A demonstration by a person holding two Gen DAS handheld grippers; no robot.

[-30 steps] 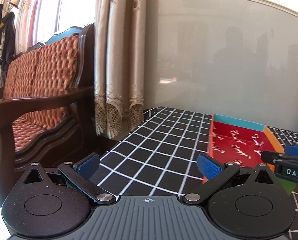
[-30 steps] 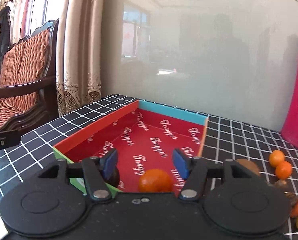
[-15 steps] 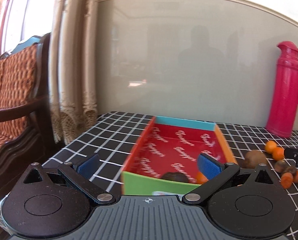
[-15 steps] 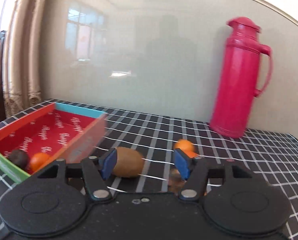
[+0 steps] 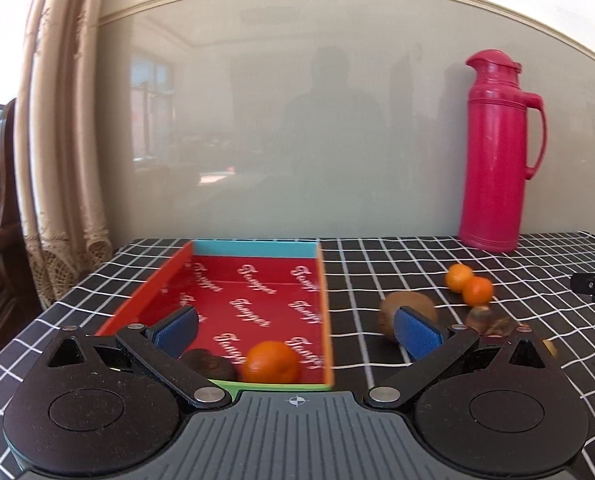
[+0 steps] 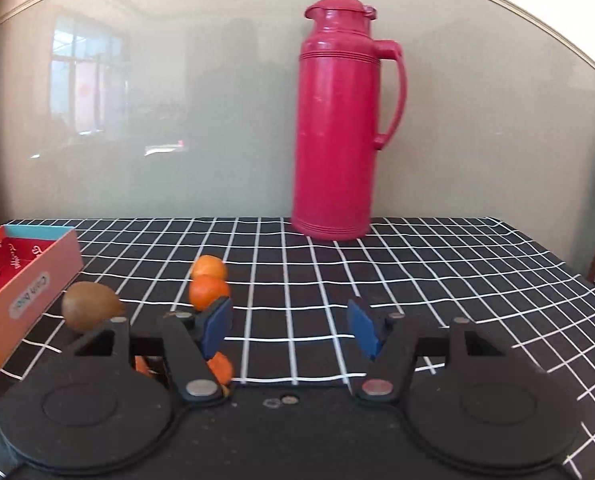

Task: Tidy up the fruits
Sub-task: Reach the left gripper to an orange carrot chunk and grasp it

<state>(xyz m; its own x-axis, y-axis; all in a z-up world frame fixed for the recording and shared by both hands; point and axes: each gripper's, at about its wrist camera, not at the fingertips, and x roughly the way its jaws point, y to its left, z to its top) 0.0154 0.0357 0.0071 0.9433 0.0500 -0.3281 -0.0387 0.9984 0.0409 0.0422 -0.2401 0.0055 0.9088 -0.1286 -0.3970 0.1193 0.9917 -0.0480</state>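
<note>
On the checked cloth: both cameras look across a black tablecloth [image 5: 377, 264] with a white grid toward a pale glossy wall panel.
Left gripper [image 5: 297, 330]: jaws spread wide, nothing between the blue pads; it points at the near end of the box.
Right gripper [image 6: 289, 326]: jaws part-way apart and opening, only bare cloth between the pads; it grips nothing.
Box [image 5: 257, 248]: a shallow tray with a red printed floor, a teal far wall and an orange side wall, lying left of the loose fruit.
Left view only: the inside of the box, where a mandarin [image 5: 272, 362] and a dark round fruit [image 5: 207, 364] lie close together at the near end; a curtain [image 5: 57, 120] hangs at the far left.
Right view only: the box's outer side wall with an oval label [image 6: 28, 294], and an orange piece [image 6: 221, 368] low beside the left finger, partly hidden.
Both views: a kiwi [image 6: 91, 306] on the cloth just beside the box, two mandarins [image 6: 208, 284] touching each other a little further right, and a red thermos [image 6: 343, 120] upright by the wall.
Unclear: small brownish pieces [image 5: 485, 318] near the kiwi, too blurred to name.
</note>
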